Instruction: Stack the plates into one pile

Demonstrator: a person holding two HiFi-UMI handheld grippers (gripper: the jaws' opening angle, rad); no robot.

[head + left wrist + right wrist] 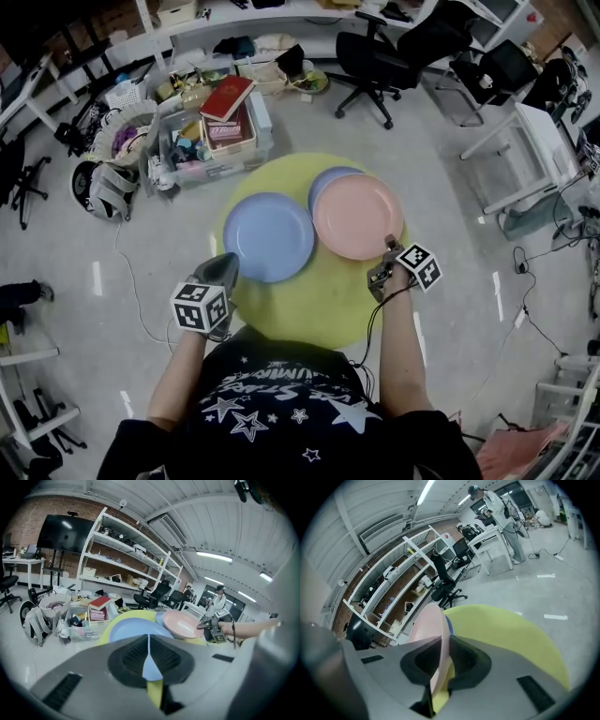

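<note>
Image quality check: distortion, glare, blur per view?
Head view: heavy fisheye, even light, pink plate and blue plate sharp. Left gripper view: dark round vignette, ceiling strip lights glare, left hand-held gripper close and soft. Right gripper view: same vignette, scene tilted, pink plate edge-on between the jaws, slightly soft.

2 blue plates [269, 236] [324, 182], 1 pink plate [357, 216], 1 round yellow table [309, 314], 2 grippers [223, 268] [385, 247]

No lettering can be read anywhere.
</note>
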